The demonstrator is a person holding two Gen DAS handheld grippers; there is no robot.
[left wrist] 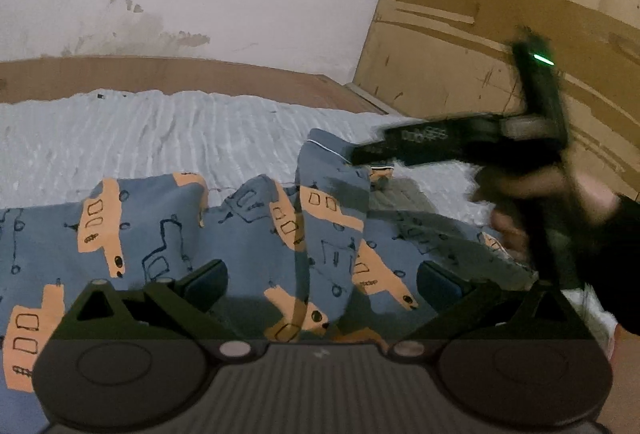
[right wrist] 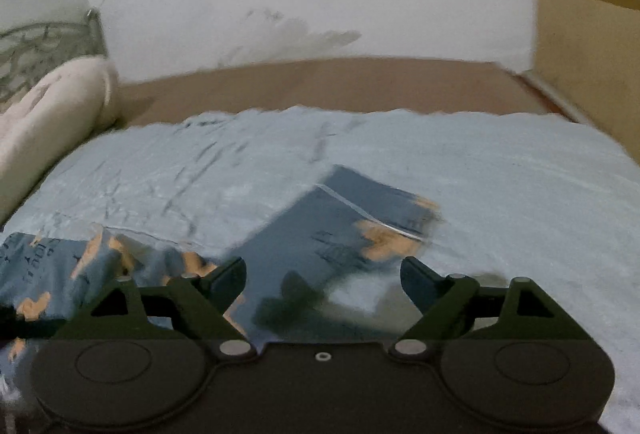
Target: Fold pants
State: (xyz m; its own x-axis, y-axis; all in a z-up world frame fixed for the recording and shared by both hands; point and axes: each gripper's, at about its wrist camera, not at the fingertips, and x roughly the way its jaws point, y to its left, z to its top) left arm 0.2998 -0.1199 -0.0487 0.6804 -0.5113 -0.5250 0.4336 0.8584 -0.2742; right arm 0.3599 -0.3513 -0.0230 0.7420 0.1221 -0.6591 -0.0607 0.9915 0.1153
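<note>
My left gripper (left wrist: 320,280) hangs over the blue cotton pants printed with orange buses and dark music notes (left wrist: 168,234), its jaws spread wide with nothing between them. The pants lie rumpled across the near part of the pale blue ribbed bedspread (left wrist: 160,137), and one leg end stands up in a peak toward the right side of the bed. My right gripper (left wrist: 360,153) shows blurred in the left wrist view, its tips right at that raised hem; from there I cannot tell whether it has hold of the cloth. In its own view my right gripper (right wrist: 323,276) has its jaws wide apart and empty, with a leg of the pants (right wrist: 340,222) lying flat ahead of them on the bedspread (right wrist: 520,193). A cream bolster pillow (right wrist: 52,113) rests at the left edge of the bed, against the brown wooden bed frame (right wrist: 320,81).
</note>
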